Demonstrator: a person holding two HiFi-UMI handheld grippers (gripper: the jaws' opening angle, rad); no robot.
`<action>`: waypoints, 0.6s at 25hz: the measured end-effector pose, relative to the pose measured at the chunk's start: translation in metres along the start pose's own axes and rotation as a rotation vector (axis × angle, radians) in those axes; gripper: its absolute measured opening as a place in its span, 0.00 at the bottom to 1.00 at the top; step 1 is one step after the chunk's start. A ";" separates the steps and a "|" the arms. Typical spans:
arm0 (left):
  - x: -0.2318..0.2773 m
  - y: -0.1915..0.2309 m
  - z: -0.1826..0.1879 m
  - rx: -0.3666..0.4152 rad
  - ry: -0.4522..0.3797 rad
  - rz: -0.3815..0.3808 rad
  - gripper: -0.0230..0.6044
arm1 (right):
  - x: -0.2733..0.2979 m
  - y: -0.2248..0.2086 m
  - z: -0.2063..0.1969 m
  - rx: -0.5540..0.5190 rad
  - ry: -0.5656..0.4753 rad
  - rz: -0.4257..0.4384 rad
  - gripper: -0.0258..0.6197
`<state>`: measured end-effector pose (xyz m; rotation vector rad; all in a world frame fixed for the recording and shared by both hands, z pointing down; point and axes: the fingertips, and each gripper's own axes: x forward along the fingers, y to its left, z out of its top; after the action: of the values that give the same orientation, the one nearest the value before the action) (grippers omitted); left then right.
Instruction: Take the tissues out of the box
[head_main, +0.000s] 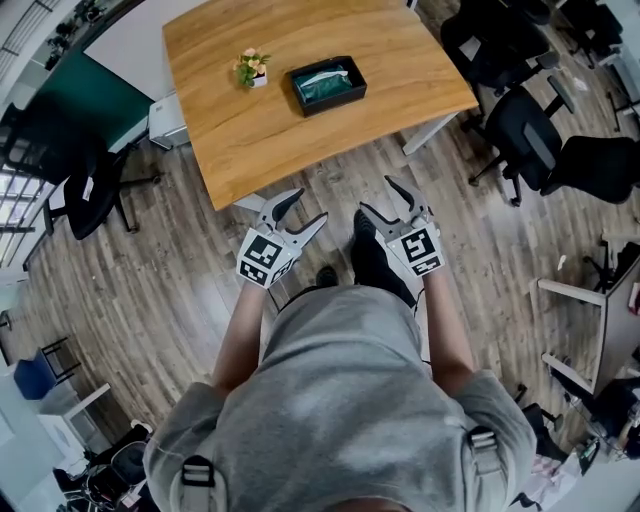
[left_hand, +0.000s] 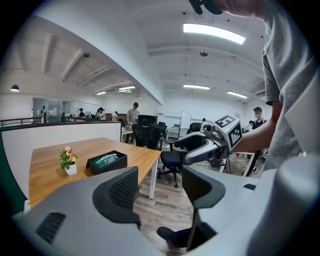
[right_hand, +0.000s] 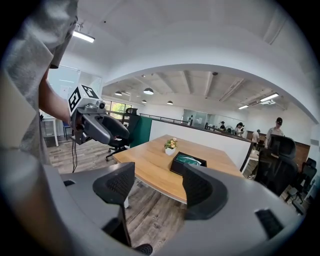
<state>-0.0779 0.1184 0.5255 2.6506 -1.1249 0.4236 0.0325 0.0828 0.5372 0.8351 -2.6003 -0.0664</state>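
bench (head_main: 300, 120) of light wood stands ahead of the person, on white legs over a grey plank floor (head_main: 170, 280). black box (head_main: 328, 85) sits open on the bench top, toward the far side, with pale green tissues (head_main: 327, 79) lying inside it, below the rim. small flower pot (head_main: 252, 69) stands just beside the box, at its left in the head view, not touching it. left gripper (head_main: 308, 207) is held out low over the floor, short of the bench's near edge and well apart from the box; its own view shows the jaws spread wide with only floor and a dark shoe (left_hand: 170, 234) between them, nothing gripped. right gripper (head_main: 376, 196) is held beside it at about the same height, near but not touching; its jaws also stand released and empty, bench and box visible beyond the gap. each gripper appears in the other's view, marker cube facing out. person wears a grey shirt (head_main: 340, 400). black office chairs (head_main: 540, 140) stand at the right of the bench, another at the left. several people stand far back in the room in the left gripper view.
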 end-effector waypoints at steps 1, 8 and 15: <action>0.004 0.005 0.001 -0.004 0.005 0.006 0.49 | 0.005 -0.006 0.000 0.000 0.000 0.002 0.52; 0.032 0.044 0.015 -0.017 0.028 0.062 0.49 | 0.038 -0.052 0.000 -0.003 0.006 0.030 0.52; 0.069 0.074 0.033 -0.041 0.035 0.110 0.49 | 0.070 -0.101 -0.001 -0.022 0.012 0.085 0.51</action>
<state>-0.0804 0.0116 0.5260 2.5447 -1.2584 0.4598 0.0363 -0.0396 0.5466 0.7146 -2.6153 -0.0649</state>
